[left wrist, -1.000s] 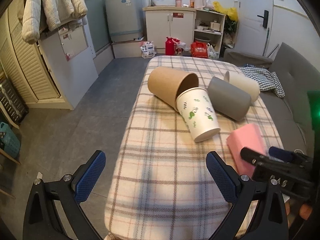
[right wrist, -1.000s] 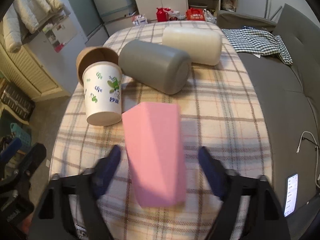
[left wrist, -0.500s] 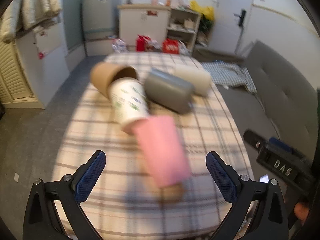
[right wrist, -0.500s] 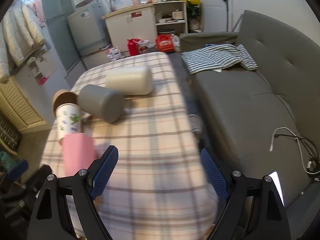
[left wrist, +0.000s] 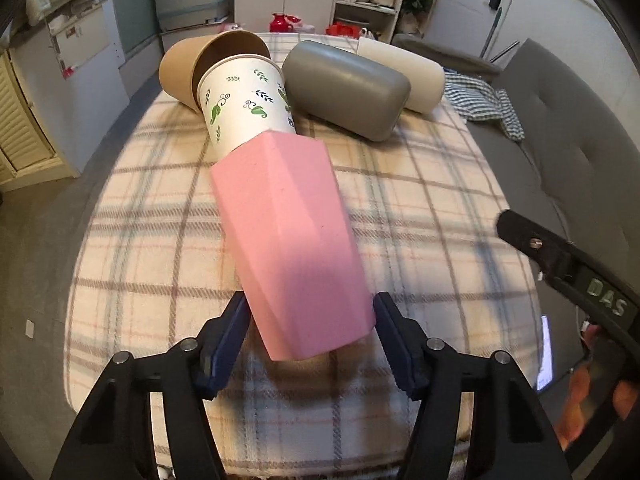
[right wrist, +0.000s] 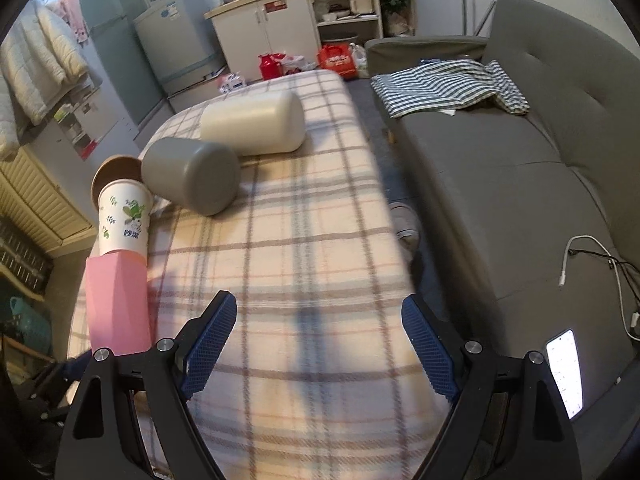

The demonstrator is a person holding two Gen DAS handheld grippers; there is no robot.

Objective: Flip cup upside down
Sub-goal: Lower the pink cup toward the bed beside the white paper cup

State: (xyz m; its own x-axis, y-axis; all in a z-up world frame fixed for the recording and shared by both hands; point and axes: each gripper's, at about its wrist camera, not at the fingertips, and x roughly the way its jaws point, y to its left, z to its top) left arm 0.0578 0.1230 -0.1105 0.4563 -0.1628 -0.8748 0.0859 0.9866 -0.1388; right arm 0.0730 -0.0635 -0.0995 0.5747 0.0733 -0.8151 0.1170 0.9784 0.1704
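Five cups on plaid blanket (left wrist: 400, 208): pink cup (left wrist: 292, 248) clamped in left tool (left wrist: 310, 344), right tool (right wrist: 320, 344) wide open, empty.

The only lettering that could be read was "DAS", in pale capitals on the black body of the right gripper (left wrist: 576, 268) at the edge of the left wrist view. The white paper cup (left wrist: 248, 104) carried small dark characters near its leaf print, too small to make out. A red label on the white cabinet (right wrist: 272, 5) was illegible.
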